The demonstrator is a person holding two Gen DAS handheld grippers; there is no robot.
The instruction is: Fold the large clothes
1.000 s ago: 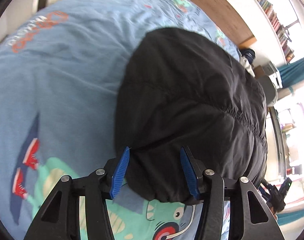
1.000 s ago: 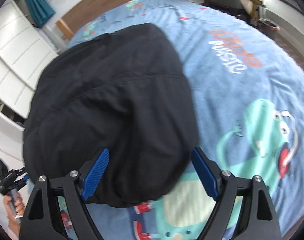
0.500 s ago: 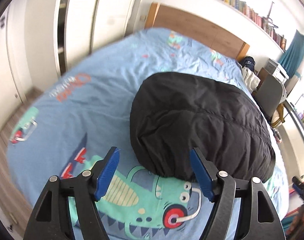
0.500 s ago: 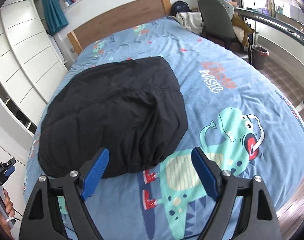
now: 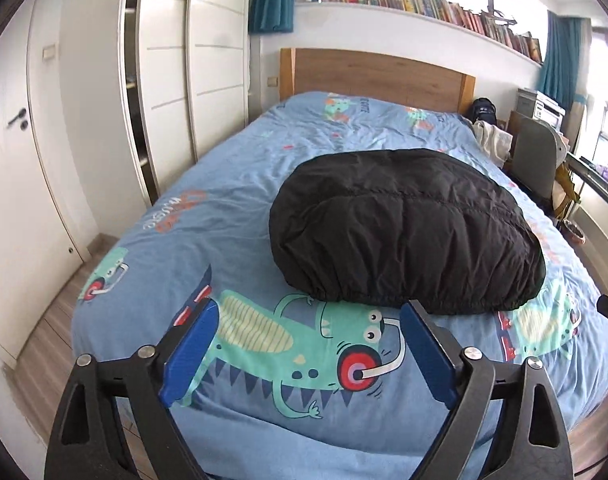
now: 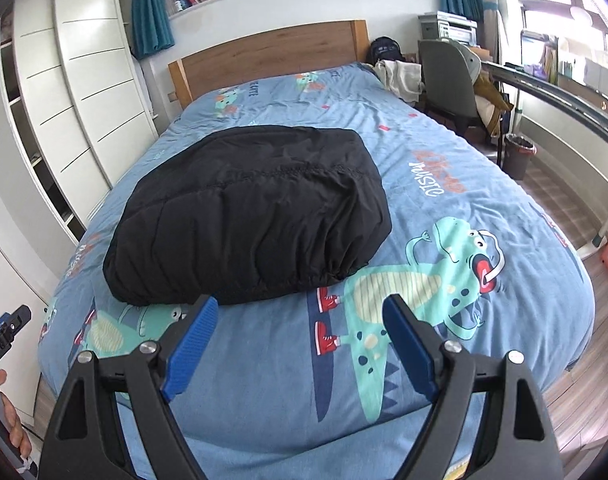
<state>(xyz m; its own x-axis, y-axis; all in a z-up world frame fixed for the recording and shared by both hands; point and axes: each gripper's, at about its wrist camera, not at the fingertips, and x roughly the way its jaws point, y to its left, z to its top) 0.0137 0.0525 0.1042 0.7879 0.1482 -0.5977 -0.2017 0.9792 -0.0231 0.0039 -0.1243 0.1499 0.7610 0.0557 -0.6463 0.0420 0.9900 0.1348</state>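
A black padded jacket [image 5: 404, 232] lies folded into a compact bundle on the blue dinosaur-print bed cover [image 5: 239, 200]. My left gripper [image 5: 310, 350] hangs above the foot of the bed, well short of the jacket, its jaws still opening with nothing between them. In the right wrist view the same jacket [image 6: 251, 216] sits left of centre. My right gripper [image 6: 299, 346] is open and empty, also back from the bundle over the cover [image 6: 444, 216]. The other gripper's tip [image 6: 5, 330] and a hand [image 6: 3, 420] show at that view's left edge.
White wardrobe doors [image 5: 171, 92] and a door [image 5: 31, 152] line the left side. A wooden headboard [image 5: 376, 76] stands under a bookshelf [image 5: 424, 0]. A grey chair [image 6: 448, 76], clothes, a waste bin [image 6: 518, 154] and a desk are at the right. Wood floor surrounds the bed.
Both grippers pulled back and up from the jacket to the foot of the bed. The left jaws, which straddled the jacket's edge, widened and let it go. The right stayed open.
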